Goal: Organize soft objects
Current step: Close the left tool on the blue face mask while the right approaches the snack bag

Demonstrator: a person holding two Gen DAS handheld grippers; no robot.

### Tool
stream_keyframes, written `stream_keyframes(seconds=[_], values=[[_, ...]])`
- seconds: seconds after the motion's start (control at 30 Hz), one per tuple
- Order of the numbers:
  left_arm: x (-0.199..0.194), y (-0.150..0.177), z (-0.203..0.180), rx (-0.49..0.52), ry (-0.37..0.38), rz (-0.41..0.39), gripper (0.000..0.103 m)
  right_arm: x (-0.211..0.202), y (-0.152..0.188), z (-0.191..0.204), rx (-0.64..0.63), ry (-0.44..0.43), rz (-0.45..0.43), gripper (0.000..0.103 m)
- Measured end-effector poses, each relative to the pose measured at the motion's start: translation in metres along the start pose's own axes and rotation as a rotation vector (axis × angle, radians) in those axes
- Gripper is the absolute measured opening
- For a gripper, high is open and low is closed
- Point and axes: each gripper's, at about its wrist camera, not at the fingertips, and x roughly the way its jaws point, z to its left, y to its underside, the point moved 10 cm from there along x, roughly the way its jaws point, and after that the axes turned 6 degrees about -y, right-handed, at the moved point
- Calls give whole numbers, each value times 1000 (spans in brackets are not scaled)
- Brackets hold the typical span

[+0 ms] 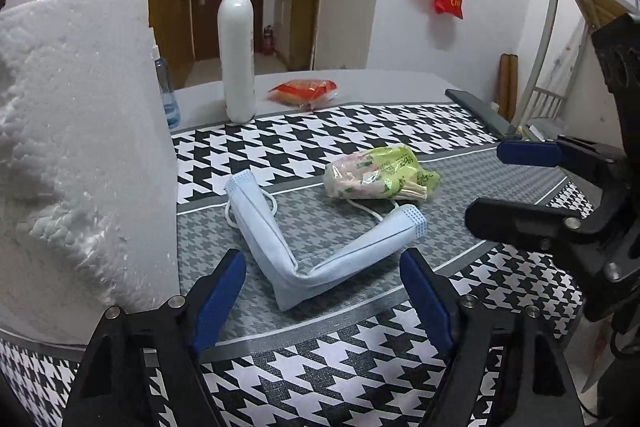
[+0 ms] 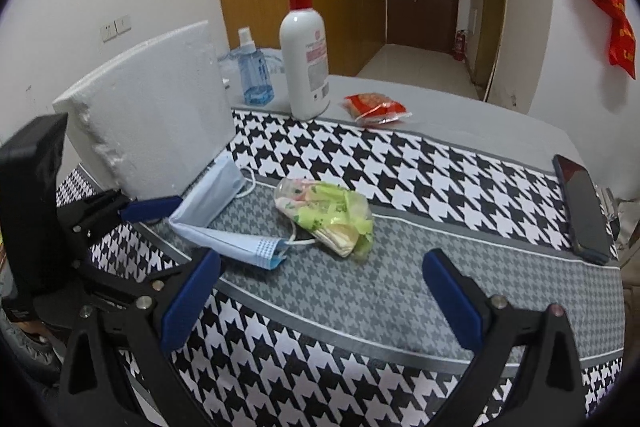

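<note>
A light blue face mask [image 1: 280,247] lies bent in a V on the houndstooth cloth [image 1: 320,367]. My left gripper [image 1: 320,263] stands open just above the cloth, and the mask's bend lies between its blue pads without touching them. One of its fingers [image 2: 148,207] shows in the right wrist view beside the mask [image 2: 216,195]. A crumpled green plastic packet [image 2: 328,215] rests behind the mask's right end. My right gripper [image 2: 322,261] is open and holds nothing, just in front of the packet; it also shows in the left wrist view [image 1: 496,183].
A white foam block [image 1: 80,155] stands close on the left, against the mask's far end. Behind it are a white pump bottle [image 2: 304,67], a blue spray bottle [image 2: 254,75] and a red snack packet [image 2: 376,109]. A dark phone [image 2: 584,207] lies at the right edge.
</note>
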Motion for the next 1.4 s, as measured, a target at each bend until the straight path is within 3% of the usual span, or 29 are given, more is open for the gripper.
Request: stream_keyframes(seconds=[0.17,0.53,0.7,0.8,0.93,1.33,1.4], values=[[1,-1,-1,3,15,6,75,7,0,-1,-15,-9,20,102],[9,-1,-7,35,49,32,53,15,-3,-5,-19,-23,41,102],[10,0,-11,46,78,42,28,24,-4,-4,-26,-42,59,102],[9,-1,-8,28,97,39,19,26,-4,-5,-23,-51,62,102],[6,-1,-5,22,99,30,16,28,-6,-8,-4,-72,60,102],[-1,-2,4,18,64,4,16,44,-18,-19,-16,-3,96,102],[1,-1,8,5,61,11,16,51,-20,-20,-25,9,112,97]])
